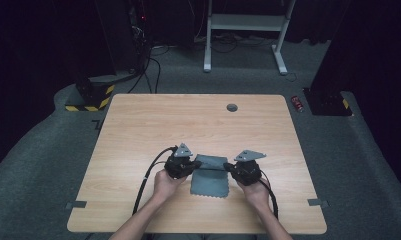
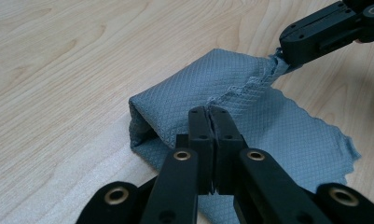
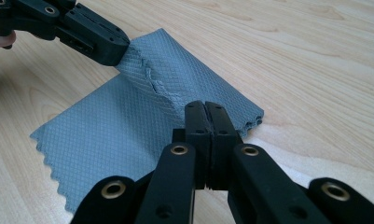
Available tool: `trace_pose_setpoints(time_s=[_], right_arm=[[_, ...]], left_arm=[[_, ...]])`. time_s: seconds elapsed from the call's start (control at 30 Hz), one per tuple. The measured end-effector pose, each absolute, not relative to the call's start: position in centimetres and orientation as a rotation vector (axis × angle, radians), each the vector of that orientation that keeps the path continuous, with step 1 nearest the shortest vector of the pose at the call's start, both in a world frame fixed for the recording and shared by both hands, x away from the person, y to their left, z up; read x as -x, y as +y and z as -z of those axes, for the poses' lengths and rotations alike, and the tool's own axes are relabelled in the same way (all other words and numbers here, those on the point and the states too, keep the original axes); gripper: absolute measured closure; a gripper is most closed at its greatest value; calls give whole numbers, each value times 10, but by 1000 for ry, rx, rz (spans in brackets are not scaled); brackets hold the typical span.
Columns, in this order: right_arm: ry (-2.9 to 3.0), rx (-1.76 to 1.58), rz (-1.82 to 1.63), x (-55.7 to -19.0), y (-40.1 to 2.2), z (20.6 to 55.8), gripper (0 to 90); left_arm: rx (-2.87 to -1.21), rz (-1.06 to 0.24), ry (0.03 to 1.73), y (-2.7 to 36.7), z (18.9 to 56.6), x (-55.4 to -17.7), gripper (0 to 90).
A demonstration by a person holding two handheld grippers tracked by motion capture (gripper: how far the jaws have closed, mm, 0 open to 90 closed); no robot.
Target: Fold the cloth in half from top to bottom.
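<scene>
A grey microfibre cloth (image 1: pixel 210 181) with zigzag edges lies near the front middle of the wooden table (image 1: pixel 188 125). Its far part is folded over and lifted. My left gripper (image 1: pixel 193 166) is shut on the cloth's raised edge (image 2: pixel 231 88) at the left. My right gripper (image 1: pixel 230 166) is shut on the same edge at the right. In the left gripper view my own jaws (image 2: pixel 208 111) pinch the fold, and the right gripper (image 2: pixel 287 56) holds the far corner. In the right gripper view my jaws (image 3: pixel 204 107) clamp the cloth (image 3: pixel 128 121), with the left gripper (image 3: pixel 114 49) on the other corner.
A round cable hole (image 1: pixel 232 107) sits near the table's far edge. Tape marks (image 1: pixel 76 204) lie on the floor by the front corners. A red can (image 1: pixel 298 103) and a white desk frame (image 1: pixel 243 22) stand on the floor beyond the table.
</scene>
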State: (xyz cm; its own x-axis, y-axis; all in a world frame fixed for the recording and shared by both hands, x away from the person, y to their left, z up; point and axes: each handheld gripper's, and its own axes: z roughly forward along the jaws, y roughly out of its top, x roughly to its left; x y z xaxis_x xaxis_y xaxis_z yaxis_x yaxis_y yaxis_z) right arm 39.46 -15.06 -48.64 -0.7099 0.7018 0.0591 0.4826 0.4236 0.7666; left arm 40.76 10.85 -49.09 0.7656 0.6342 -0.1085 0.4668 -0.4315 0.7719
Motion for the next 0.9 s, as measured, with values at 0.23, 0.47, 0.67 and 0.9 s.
trace_pose_setpoints(time_s=[0.23, 0.47, 0.67, 0.9], right_arm=[[2423, -1021, -1173, -388, -152, 487, 893], [2442, -1007, -1173, -382, -152, 491, 894], [2460, -994, -1177, -374, -152, 493, 893], [2480, -984, -1183, -366, -151, 499, 893]], left_arm=[[-2110, -252, 809, 108, 493, -400, 887], [-2127, -259, 794, 108, 496, -390, 887], [-2134, -259, 781, 110, 499, -383, 887], [-2143, -255, 788, 112, 504, -376, 886]])
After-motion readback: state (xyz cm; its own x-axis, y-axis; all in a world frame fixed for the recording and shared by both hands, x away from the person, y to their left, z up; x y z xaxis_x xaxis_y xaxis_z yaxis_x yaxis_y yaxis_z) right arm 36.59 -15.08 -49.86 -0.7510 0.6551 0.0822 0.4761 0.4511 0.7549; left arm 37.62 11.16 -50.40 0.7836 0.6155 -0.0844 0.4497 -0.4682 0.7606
